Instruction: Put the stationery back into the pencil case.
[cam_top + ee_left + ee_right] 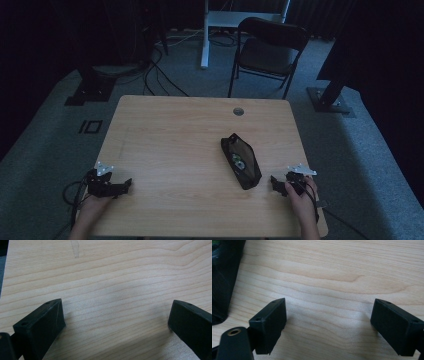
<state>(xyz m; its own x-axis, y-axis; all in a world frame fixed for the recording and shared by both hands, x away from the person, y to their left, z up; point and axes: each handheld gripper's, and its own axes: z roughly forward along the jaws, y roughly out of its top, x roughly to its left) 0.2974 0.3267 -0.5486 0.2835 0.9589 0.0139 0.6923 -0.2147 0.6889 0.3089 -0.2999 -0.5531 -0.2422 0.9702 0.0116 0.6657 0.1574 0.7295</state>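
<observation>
Both grippers' jaws gape wide, empty; the black pouch (241, 161)'s contents stay indistinct.

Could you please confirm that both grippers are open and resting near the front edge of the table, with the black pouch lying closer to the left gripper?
Not quite. The black pouch lies closer to the right gripper, not the left gripper, as the high view shows; the pouch's edge also appears in the right gripper view. The rest holds: both grippers are open, near the front edge of the table.
</observation>
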